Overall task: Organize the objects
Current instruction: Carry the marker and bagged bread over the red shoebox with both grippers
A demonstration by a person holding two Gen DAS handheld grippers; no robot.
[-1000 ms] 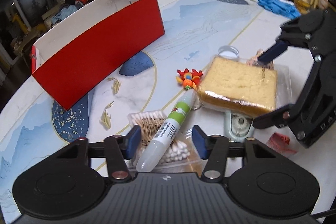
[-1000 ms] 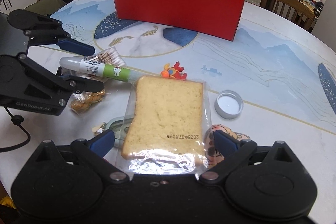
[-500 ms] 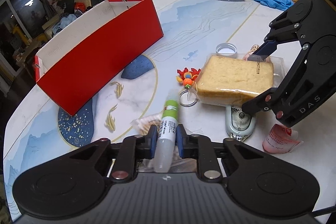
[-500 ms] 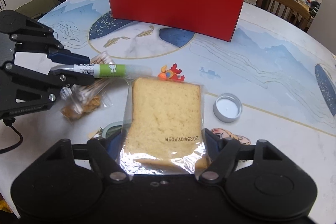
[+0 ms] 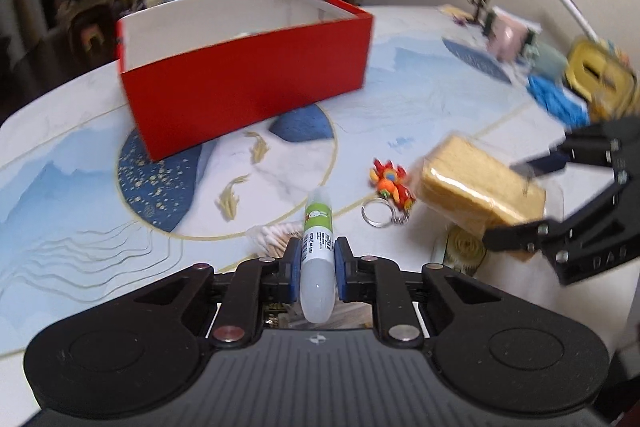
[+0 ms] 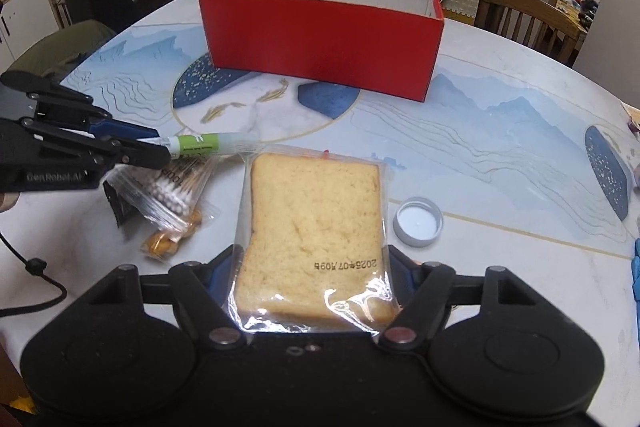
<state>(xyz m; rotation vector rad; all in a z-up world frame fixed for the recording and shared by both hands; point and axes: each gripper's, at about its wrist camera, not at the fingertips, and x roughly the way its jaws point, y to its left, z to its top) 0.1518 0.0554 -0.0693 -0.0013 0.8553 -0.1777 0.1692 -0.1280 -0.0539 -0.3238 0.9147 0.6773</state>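
My left gripper (image 5: 317,267) is shut on a white and green tube (image 5: 317,247) and holds it above the table; it also shows in the right wrist view (image 6: 200,143). My right gripper (image 6: 316,275) is shut on a bagged slice of bread (image 6: 316,223) and holds it lifted off the table; the bread also shows in the left wrist view (image 5: 476,183). An open red box (image 5: 248,83) with white inner walls stands ahead on the table, also seen in the right wrist view (image 6: 320,43).
A bag of cotton swabs (image 6: 176,191), a small snack packet (image 6: 164,243), a white lid (image 6: 418,221), an orange toy keychain (image 5: 390,183) and a round green item (image 5: 460,247) lie on the table. Cups, a blue cloth and a yellow box (image 5: 600,75) stand far right.
Both grippers have lifted their loads off the table and swung toward the red box. The left gripper closed on the tube and the right on the bread within the last second.
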